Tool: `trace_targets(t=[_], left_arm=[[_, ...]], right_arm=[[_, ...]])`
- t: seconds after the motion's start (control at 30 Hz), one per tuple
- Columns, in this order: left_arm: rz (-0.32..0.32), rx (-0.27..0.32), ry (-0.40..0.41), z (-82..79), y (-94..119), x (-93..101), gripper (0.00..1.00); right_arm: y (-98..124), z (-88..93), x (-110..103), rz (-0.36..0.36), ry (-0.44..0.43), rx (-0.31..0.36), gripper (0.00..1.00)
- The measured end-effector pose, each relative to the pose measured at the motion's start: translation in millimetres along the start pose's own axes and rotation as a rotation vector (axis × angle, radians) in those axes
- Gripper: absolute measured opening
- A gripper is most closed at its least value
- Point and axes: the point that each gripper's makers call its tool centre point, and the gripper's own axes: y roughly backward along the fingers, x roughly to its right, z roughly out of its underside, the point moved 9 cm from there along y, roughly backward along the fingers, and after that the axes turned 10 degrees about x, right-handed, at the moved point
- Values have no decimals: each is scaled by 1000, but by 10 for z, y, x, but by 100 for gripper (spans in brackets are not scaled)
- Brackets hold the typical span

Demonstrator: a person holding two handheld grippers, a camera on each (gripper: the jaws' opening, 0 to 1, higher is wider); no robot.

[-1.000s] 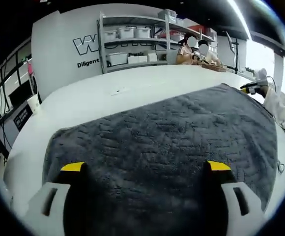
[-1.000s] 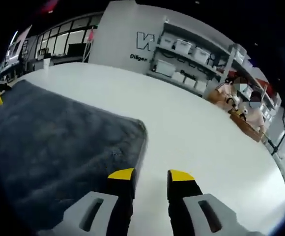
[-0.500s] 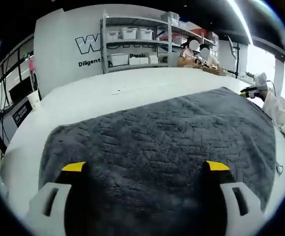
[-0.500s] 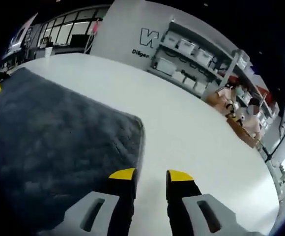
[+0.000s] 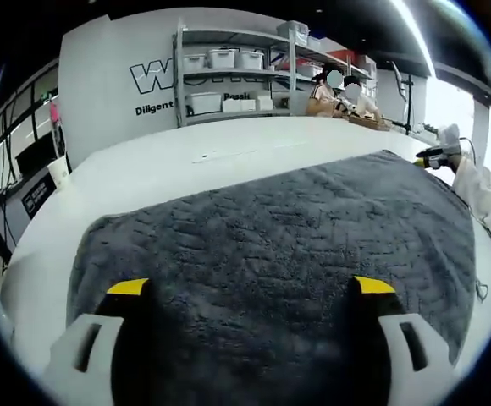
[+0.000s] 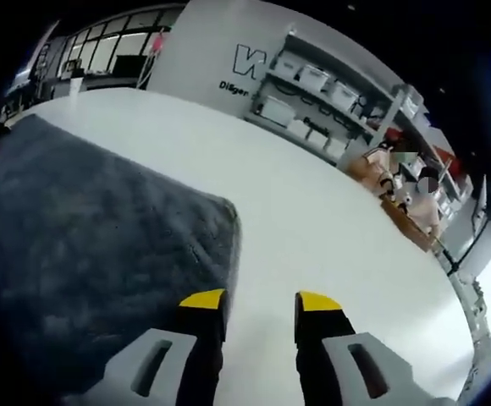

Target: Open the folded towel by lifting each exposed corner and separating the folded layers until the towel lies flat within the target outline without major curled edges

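Grey towel [image 5: 271,245] spread on a white table [image 5: 169,165], a gripper at each side

In the left gripper view the left gripper [image 5: 250,288] hangs over the near part of the towel, its yellow-tipped jaws spread wide with nothing between them; the right gripper [image 5: 432,155] peeks in at the towel's far right edge. In the right gripper view the right gripper [image 6: 258,299] sits just off the towel's edge [image 6: 228,254] above bare table, jaws a little apart and holding nothing, the towel's corner lying flat ahead. Shelves [image 5: 228,72] with bins stand behind, and people [image 5: 334,89] sit at the table's far end
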Motion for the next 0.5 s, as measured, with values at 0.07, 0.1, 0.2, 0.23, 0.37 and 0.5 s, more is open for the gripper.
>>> trace_targets(t=[0.07,0.1,0.2,0.23,0.37,0.5], left_arm=[[0,0,0,0,0,1,95],[1,2,-4,-2,-1,2,95],[7,6,-16,-9,5,14,95],[12,8,-25,-15,6,20,94],[63,56,-20,-99,46,84,97],[93,116,17,-181,137,142,97]], right_arm=[[26,-23,12,8,-1,1,31],[47,-42,24,13,-8,8,32],[137,-110,24,9,-48,58,32],[165,-127,24,-1,-55,72,31],[309,-158,1,-72,-124,137,32],[470,-112,33,-116,-148,162,32]])
